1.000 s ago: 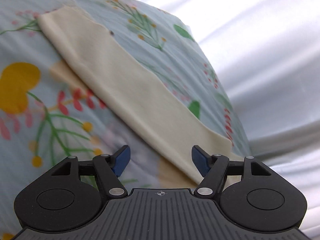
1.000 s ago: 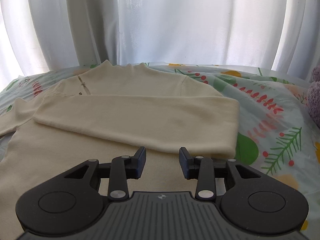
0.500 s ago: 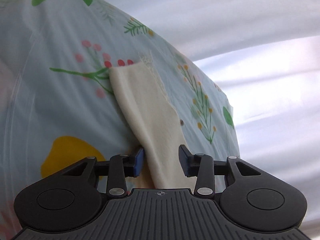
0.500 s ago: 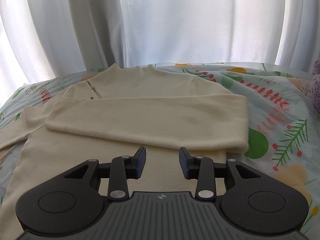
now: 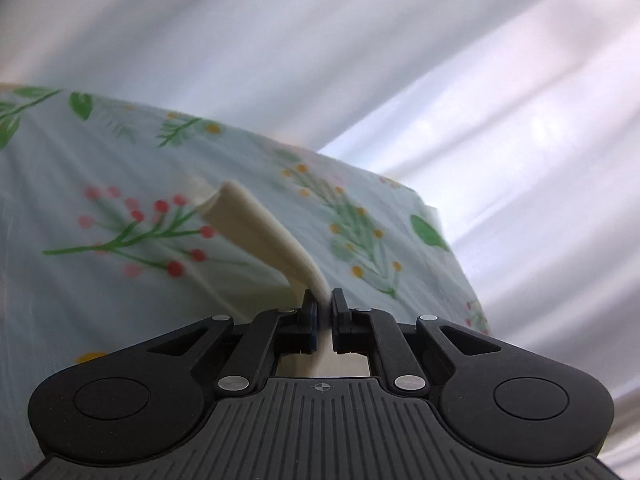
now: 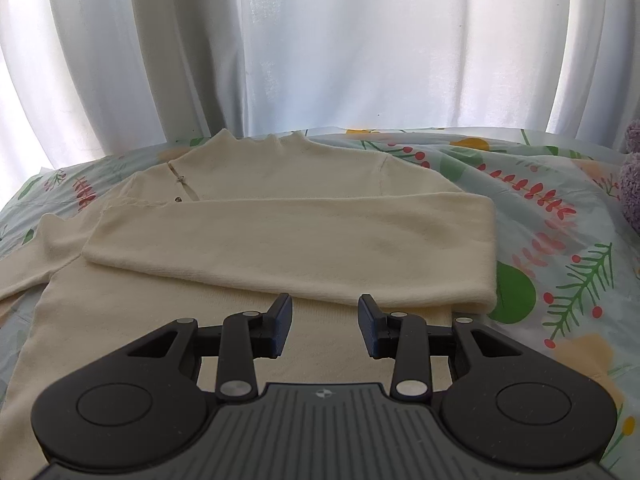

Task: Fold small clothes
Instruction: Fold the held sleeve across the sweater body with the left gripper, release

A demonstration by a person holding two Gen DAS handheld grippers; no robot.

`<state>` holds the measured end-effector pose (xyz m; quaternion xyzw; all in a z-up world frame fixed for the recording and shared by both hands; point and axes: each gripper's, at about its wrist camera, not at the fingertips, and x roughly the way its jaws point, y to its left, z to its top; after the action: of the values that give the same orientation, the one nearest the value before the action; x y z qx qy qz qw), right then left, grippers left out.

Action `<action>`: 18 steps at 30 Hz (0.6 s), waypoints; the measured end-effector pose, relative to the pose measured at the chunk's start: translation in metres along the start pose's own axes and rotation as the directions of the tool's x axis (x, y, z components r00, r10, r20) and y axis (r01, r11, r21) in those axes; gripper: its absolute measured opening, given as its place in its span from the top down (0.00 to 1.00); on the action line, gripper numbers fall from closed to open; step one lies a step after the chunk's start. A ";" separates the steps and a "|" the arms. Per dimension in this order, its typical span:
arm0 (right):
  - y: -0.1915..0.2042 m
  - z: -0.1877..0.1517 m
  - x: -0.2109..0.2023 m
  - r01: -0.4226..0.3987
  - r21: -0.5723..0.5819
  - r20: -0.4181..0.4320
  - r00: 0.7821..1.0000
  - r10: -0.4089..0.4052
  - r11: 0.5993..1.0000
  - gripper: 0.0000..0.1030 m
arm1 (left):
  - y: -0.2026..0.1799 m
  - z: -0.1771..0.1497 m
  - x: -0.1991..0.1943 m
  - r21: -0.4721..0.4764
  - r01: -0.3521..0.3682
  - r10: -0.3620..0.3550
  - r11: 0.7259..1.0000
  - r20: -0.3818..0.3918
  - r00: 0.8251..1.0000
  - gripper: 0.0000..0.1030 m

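left wrist: left claw (image 5: 324, 308) pinches cream sleeve (image 5: 260, 232).

The sweater (image 6: 280, 240) is plain cream. The bedsheet (image 6: 560, 208) is pale blue-green (printed with green sprigs, red berries, yellow dots), and the curtains (image 6: 320, 40) are white.

cream sweater (image 6: 248, 240) lies on the floral-sheeted bed (image 6: 560, 208).
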<state>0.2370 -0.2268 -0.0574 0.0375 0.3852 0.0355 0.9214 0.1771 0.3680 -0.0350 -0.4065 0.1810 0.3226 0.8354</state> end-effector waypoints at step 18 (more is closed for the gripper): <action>-0.014 0.004 -0.007 -0.056 0.084 -0.005 0.998 0.056 0.995 0.65 | -0.216 -0.257 -0.088 0.573 0.681 -0.306 0.456 -0.617 0.725 0.49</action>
<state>0.2350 -0.2411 -0.0509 0.0866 0.3887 0.0453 0.9162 0.2512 0.0292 -0.0190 -0.1033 0.3487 -0.1504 0.9193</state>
